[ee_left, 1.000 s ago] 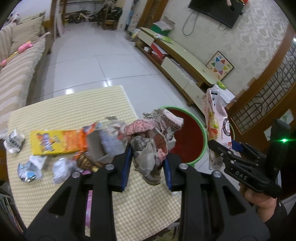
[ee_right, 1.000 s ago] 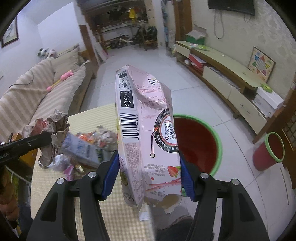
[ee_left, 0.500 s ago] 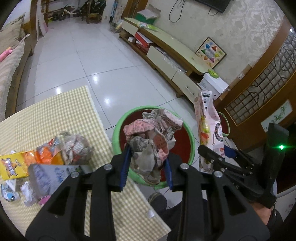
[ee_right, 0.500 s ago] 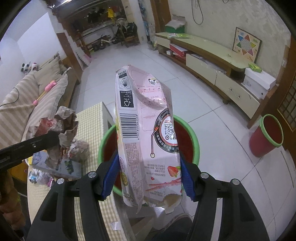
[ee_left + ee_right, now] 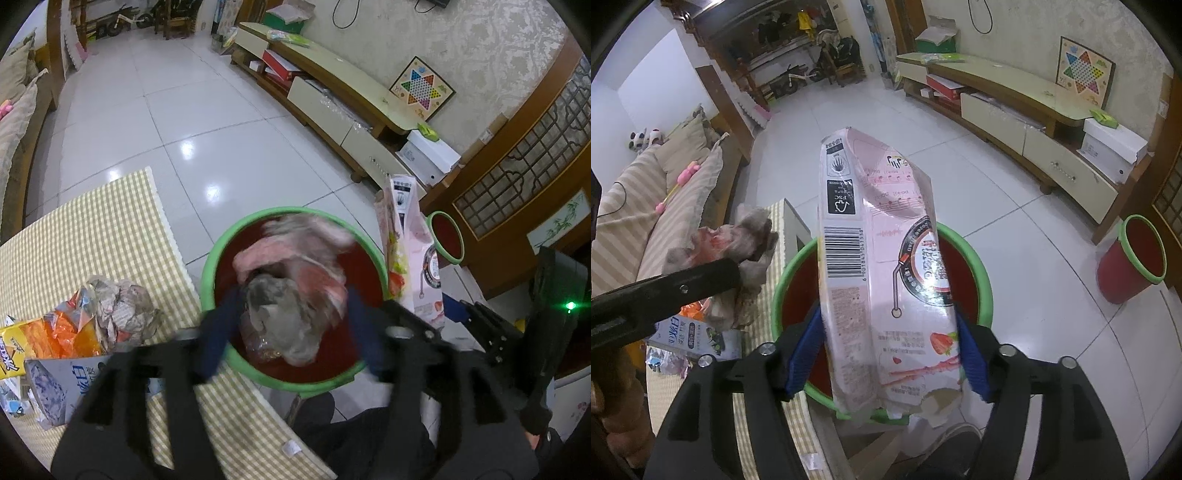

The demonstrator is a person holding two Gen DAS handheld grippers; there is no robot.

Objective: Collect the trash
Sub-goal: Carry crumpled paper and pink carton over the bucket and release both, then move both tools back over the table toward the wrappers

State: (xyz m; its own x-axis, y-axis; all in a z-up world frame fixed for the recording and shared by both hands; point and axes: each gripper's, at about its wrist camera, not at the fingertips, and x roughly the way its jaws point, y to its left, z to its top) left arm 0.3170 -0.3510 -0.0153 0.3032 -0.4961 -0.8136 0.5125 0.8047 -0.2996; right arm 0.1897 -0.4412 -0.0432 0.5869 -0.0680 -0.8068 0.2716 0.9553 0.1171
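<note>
My left gripper (image 5: 293,299) hangs over a red bin with a green rim (image 5: 210,266). Its jaws are opening and the blue pads stand clear of a crumpled paper wad (image 5: 288,321), which is blurred between them above the bin's mouth. My right gripper (image 5: 888,314) holds a crushed pink drink carton (image 5: 879,221) upright over the same bin (image 5: 982,273). Its jaws are opening too, but the pads still touch the carton's sides. In the right wrist view the wad (image 5: 738,240) shows beside a left finger (image 5: 665,291). The left wrist view shows the carton (image 5: 406,258) at the right.
The table with a checked cloth (image 5: 92,229) touches the bin's left side and carries crumpled newspaper (image 5: 118,302), an orange wrapper (image 5: 62,332) and a blue-white carton (image 5: 66,384). A smaller red bin (image 5: 1130,262) stands on the tiled floor. A low cabinet (image 5: 351,92) lines the wall.
Both grippers have moved from over the table to over the bin. The left jaws have spread and let the wad go. The right jaws have widened slightly around the carton.
</note>
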